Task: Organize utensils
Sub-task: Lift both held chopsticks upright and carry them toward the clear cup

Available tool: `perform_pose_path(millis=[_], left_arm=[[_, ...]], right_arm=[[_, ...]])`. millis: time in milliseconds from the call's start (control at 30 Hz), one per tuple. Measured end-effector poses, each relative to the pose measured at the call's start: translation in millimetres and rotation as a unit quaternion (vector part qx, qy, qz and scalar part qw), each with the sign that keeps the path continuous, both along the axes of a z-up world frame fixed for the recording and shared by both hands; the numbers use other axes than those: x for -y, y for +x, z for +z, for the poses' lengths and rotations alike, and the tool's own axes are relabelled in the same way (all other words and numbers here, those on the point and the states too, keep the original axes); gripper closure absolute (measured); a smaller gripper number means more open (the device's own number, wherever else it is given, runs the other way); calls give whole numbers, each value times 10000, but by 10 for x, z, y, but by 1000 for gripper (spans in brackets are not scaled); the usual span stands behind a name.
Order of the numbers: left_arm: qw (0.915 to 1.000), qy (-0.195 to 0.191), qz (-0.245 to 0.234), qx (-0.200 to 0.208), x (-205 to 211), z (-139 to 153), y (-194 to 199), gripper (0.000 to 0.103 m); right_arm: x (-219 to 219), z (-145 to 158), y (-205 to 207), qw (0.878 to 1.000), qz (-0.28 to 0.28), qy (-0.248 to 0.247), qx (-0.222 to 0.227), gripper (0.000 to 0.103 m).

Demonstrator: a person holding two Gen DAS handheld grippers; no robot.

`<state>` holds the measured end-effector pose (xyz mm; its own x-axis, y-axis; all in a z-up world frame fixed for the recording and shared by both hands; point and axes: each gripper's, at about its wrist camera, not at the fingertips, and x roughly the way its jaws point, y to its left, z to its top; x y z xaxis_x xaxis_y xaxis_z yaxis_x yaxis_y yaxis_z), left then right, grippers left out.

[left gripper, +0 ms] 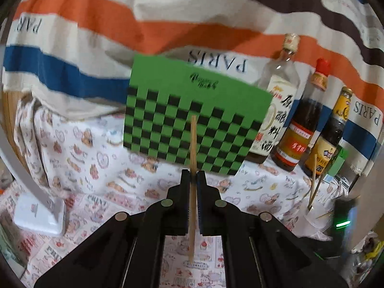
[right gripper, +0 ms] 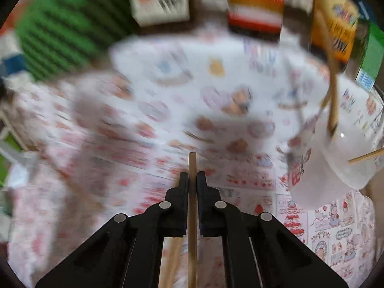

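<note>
My left gripper [left gripper: 193, 175] is shut on a thin wooden chopstick [left gripper: 193, 144] that stands upright between its fingers, above the printed tablecloth. My right gripper [right gripper: 192, 176] is shut on another wooden chopstick [right gripper: 192, 165], whose tip pokes just past the fingertips. A clear plastic cup [right gripper: 336, 158] at the right holds two or three more chopsticks [right gripper: 332, 91] leaning upright; it also shows in the left wrist view [left gripper: 316, 218] at the far right. A further stick [right gripper: 174, 259] lies on the cloth under my right gripper. The right wrist view is motion-blurred.
A green and black checkered board [left gripper: 192, 120] stands at the back. Three sauce bottles [left gripper: 297, 129] stand to its right, close behind the cup. A white lamp base [left gripper: 40, 218] sits at the left. A striped cloth [left gripper: 120, 24] hangs behind the table.
</note>
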<state>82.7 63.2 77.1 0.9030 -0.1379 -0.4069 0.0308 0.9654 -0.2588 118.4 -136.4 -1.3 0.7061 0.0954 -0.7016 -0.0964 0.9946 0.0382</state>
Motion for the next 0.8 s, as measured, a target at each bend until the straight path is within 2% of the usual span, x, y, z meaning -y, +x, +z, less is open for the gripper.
perform_pose_path(millis=[100,167,267,333,367,467,533,633,700,800], left_arm=[[9992,-69,-133,376,28,110,-135,99],[9976,-225,-216,614,51,168,-230,99],[9959,-384,-3,816,112,201,-310,99],[9955,-279,-60,899,197,205,-350,99],[9954,-133,-87,944,261,224,-373,99],[9935,14,-217,1121,402,310,-484,99],[9916,42,-383,1237,480,384,-569,99],[9864,245,-581,1515,600,462,-702,99],[9878,293,-502,1448,657,467,-683,99],[9897,-25,-644,1281,724,506,-596,99]], right_arm=[[19,425,-306,9965,280,279,739,95],[60,720,-576,9893,399,472,1318,95],[171,1058,-956,9706,816,738,2142,96],[282,1192,-1270,9518,884,799,2827,96],[312,1226,-1363,9465,862,840,2994,96],[618,1290,-1612,9249,823,1400,3437,96],[856,1253,-1687,9082,548,1660,3802,96],[1225,1335,-1840,9031,-86,1803,3896,96],[1437,1314,-1781,8983,-469,1940,3915,96],[1775,1264,-1750,8852,-782,2214,4016,96]])
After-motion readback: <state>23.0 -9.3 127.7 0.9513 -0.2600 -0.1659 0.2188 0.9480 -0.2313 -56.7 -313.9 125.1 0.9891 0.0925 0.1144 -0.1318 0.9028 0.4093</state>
